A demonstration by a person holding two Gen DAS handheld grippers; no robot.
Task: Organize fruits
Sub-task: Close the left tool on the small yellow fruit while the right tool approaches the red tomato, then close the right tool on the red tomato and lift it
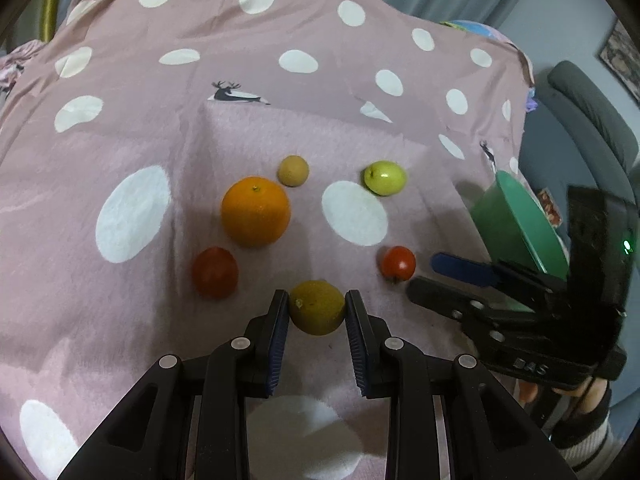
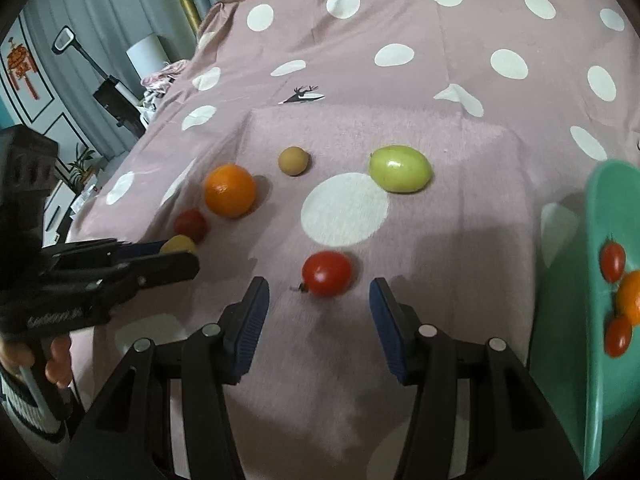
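My left gripper (image 1: 317,305) is shut on a small yellow-green fruit (image 1: 317,318) that rests on the pink spotted cloth (image 1: 120,140). Around it lie an orange (image 1: 256,211), a small brown fruit (image 1: 293,171), a green fruit (image 1: 385,177) and two red tomatoes (image 1: 215,272) (image 1: 398,264). My right gripper (image 2: 319,298) stands open just short of the right-hand tomato (image 2: 327,273), with nothing between its pads. In the right wrist view the left gripper (image 2: 180,255) holds the yellow fruit (image 2: 179,243) at the left.
A green bowl (image 2: 596,220) at the right edge holds two small tomatoes (image 2: 613,261) and an orange (image 2: 632,296). The cloth's edge drops off at the left, with furniture beyond. A hand (image 2: 56,364) grips the left tool.
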